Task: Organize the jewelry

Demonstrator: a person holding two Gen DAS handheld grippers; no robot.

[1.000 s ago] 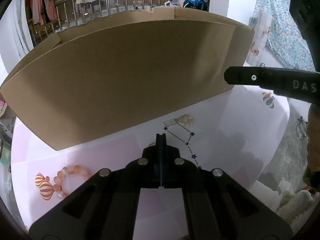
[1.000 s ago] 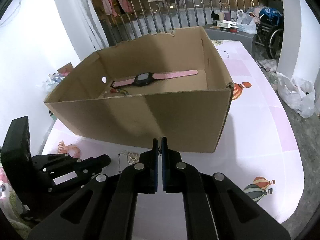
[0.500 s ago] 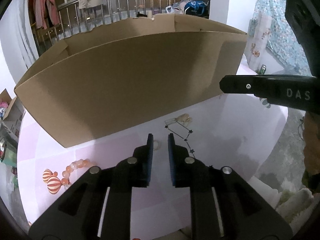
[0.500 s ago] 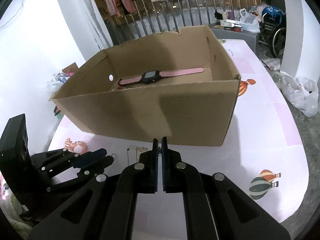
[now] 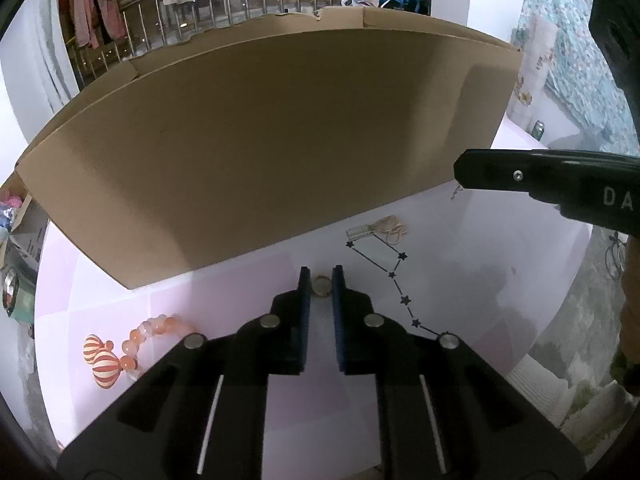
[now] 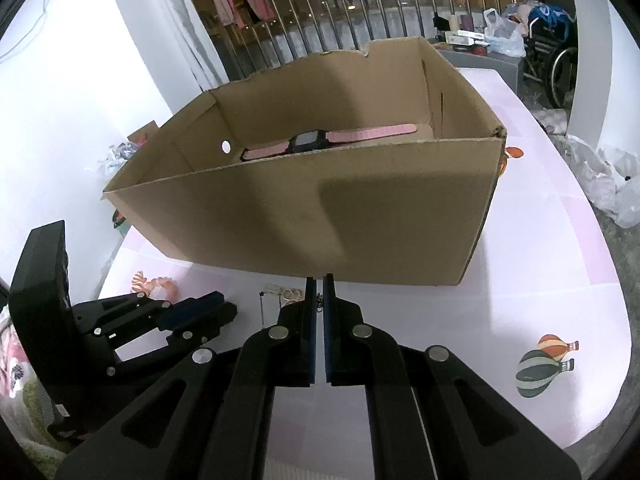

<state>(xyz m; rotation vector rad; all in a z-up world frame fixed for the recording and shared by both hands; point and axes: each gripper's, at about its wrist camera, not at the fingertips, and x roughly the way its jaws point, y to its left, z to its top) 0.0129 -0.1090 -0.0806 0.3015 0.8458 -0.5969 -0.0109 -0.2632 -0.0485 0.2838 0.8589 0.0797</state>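
Pink watch (image 6: 316, 142) already lies in the cardboard box (image 6: 320, 216), upper centre. Left gripper (image 5: 321, 285) jaws narrow, closing around a small ring (image 5: 321, 285), lower centre, not yet gripped. Bead bracelet (image 5: 154, 330), lower left, remains outside. Right gripper (image 6: 320, 292) is seen shut, empty.

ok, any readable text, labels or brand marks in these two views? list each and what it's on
"DA": white letters on the side of the right gripper, cut off by the frame edge in the left wrist view.
Small white tag on the table by the cardboard box: markings too small to read.
Nothing else legible.
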